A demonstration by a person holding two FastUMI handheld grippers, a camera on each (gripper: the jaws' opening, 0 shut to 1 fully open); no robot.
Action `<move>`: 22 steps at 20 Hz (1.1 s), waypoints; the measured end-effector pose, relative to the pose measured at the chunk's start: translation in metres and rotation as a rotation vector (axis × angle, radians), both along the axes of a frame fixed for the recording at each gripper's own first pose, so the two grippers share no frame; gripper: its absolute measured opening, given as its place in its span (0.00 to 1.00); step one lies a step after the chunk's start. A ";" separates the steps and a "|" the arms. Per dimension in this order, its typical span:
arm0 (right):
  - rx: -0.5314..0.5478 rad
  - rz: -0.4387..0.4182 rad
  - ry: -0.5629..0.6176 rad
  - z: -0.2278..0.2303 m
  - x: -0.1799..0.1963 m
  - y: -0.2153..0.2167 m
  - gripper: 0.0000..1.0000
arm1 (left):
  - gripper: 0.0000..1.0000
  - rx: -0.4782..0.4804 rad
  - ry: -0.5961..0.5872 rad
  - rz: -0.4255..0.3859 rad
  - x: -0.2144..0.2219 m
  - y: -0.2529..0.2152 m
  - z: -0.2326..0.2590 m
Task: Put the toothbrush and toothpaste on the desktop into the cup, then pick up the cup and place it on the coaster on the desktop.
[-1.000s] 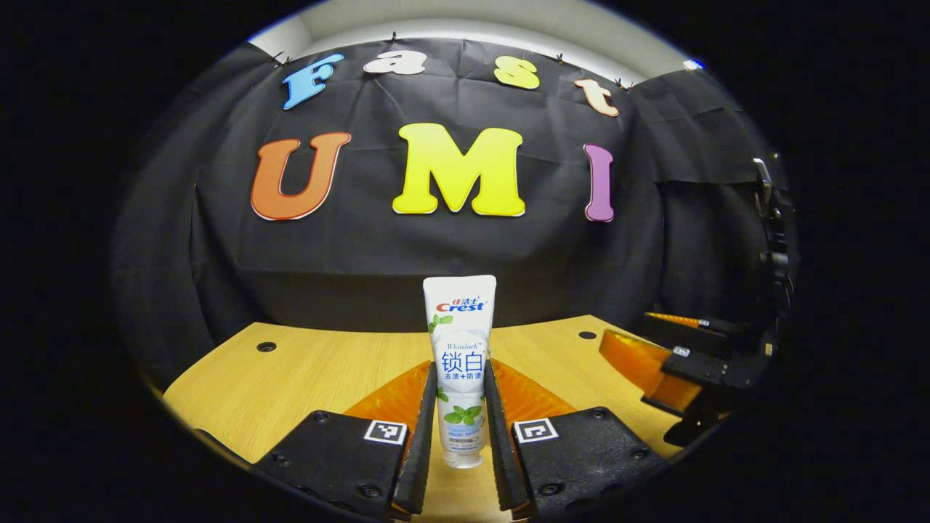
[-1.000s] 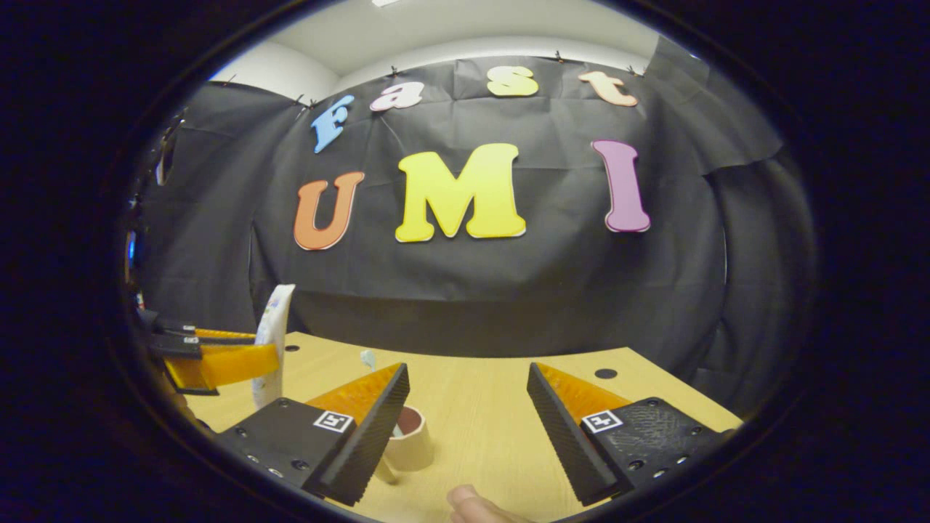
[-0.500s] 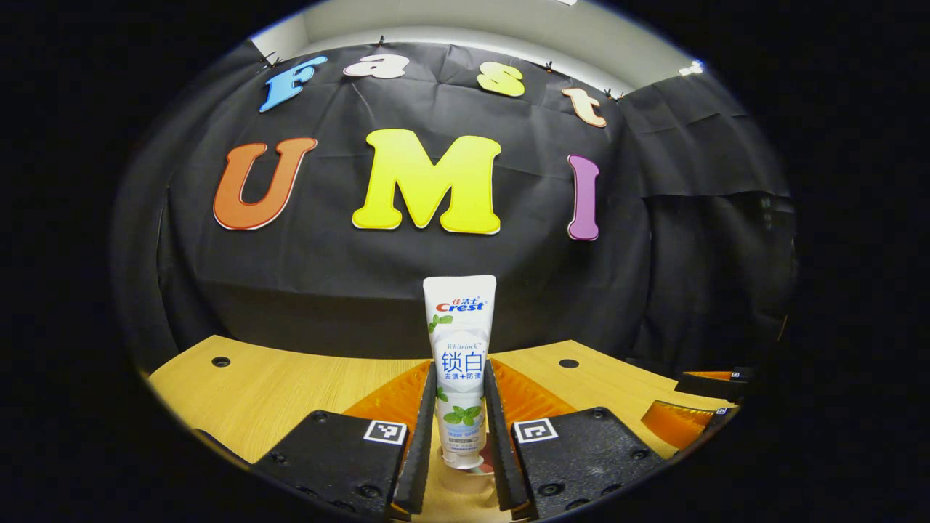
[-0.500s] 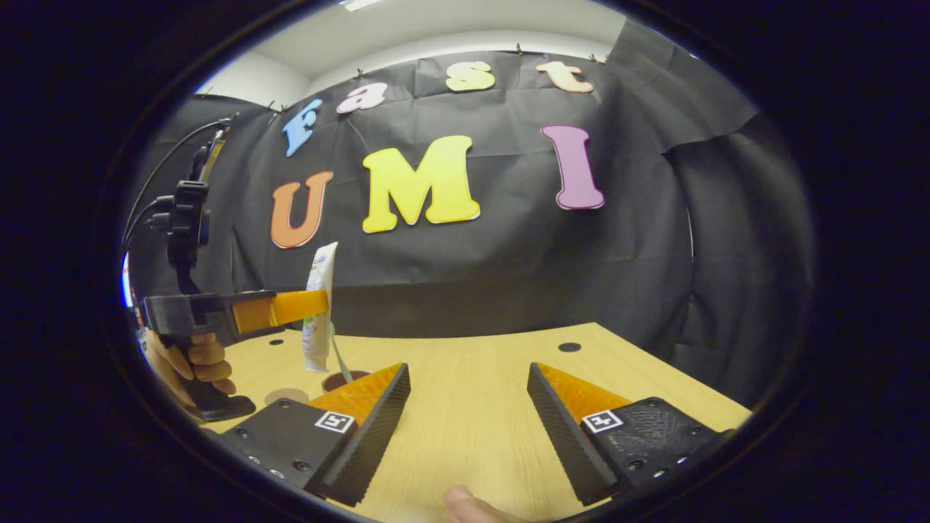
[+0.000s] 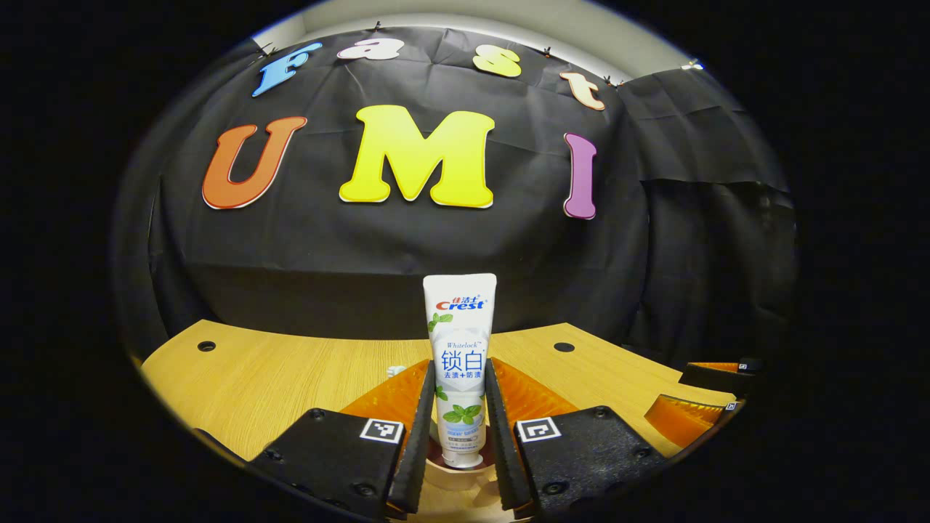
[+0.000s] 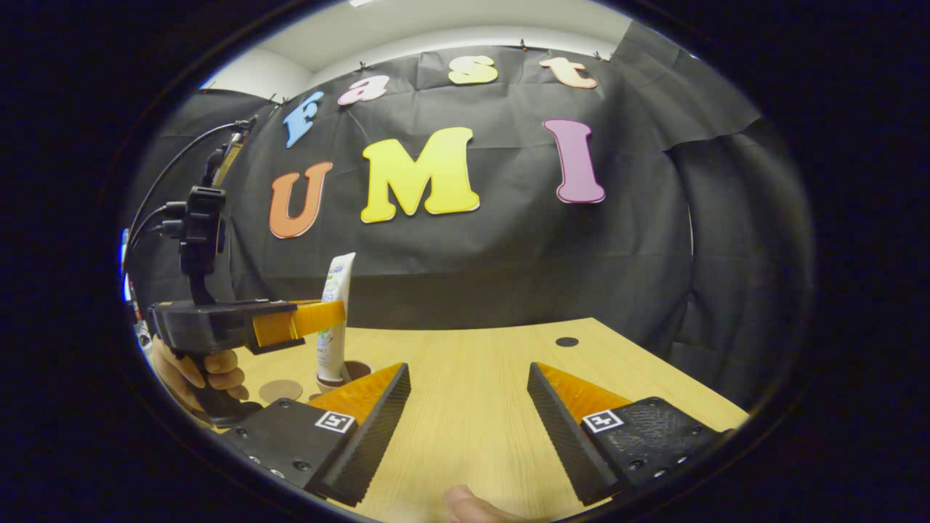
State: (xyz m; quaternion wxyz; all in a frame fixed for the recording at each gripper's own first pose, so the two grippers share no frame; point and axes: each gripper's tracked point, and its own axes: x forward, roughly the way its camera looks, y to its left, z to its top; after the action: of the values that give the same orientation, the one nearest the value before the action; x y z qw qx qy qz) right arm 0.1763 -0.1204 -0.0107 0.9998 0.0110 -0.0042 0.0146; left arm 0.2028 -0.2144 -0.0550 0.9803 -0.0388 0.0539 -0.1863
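Clamped by left gripper (image 5: 460,428): toothpaste tube (image 5: 461,363), upright, cap down, directly over the cup (image 5: 456,472). Right gripper (image 6: 468,410) spread wide, holding nothing, right of the cup. Likely light, soft-walled; best squeezed gently mid-body.

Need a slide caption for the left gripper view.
Hand-held gripper shut on upright toothpaste tube, cap end entering cup.

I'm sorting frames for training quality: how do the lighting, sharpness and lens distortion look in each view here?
Left gripper view: even light, the toothpaste tube sharp between the left hand-held gripper fingers, table edge bowed by the fisheye. Right gripper view: also sharp, no glare on the table; the right hand-held gripper is crisp, the booth wall bulges outward.
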 end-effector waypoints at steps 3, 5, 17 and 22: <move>0.014 -0.026 0.034 -0.008 -0.002 -0.003 0.97 | 0.46 -0.012 -0.059 -0.026 -0.008 0.001 0.019; 0.024 -0.035 0.059 -0.010 -0.006 -0.001 0.97 | 0.57 0.010 -0.071 -0.030 -0.015 0.005 0.024; -0.040 -0.030 0.084 0.025 -0.031 0.048 0.97 | 0.78 0.012 -0.064 0.048 -0.073 0.079 0.044; -0.041 0.002 0.129 0.028 -0.022 0.077 0.94 | 0.78 0.038 -0.105 0.077 -0.093 0.113 0.063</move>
State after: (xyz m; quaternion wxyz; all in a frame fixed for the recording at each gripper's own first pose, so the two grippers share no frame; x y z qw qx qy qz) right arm 0.1543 -0.0432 0.0171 0.9980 -0.0085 0.0606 0.0148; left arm 0.1102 -0.1018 0.0083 0.9887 -0.0122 0.0046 -0.1490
